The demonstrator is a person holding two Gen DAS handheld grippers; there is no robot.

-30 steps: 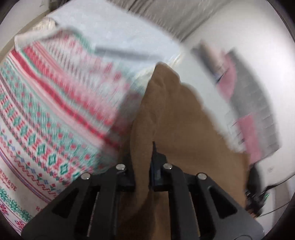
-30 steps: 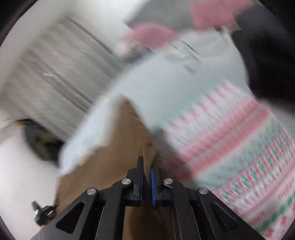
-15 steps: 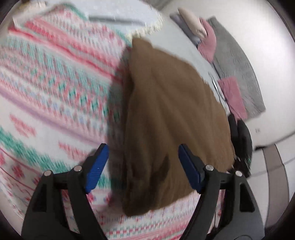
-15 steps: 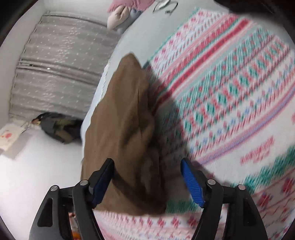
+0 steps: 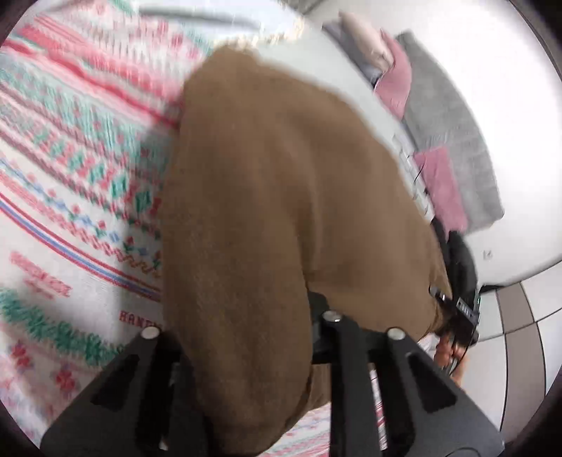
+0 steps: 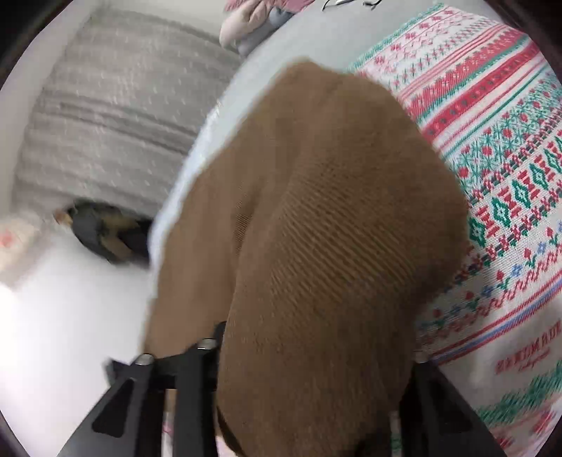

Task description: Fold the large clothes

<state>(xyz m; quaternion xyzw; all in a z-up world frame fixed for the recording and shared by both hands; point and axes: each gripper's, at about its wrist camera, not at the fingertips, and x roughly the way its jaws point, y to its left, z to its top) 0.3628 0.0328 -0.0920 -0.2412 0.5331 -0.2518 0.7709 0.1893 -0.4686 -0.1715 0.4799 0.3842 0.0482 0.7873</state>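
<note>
Both jaws closing again on brown garment, lengthwise away across blanket.

hidden: fingertips of left gripper and right gripper under brown garment | blurred: patterned blanket, left view | cut off: pillows at top edge
</note>
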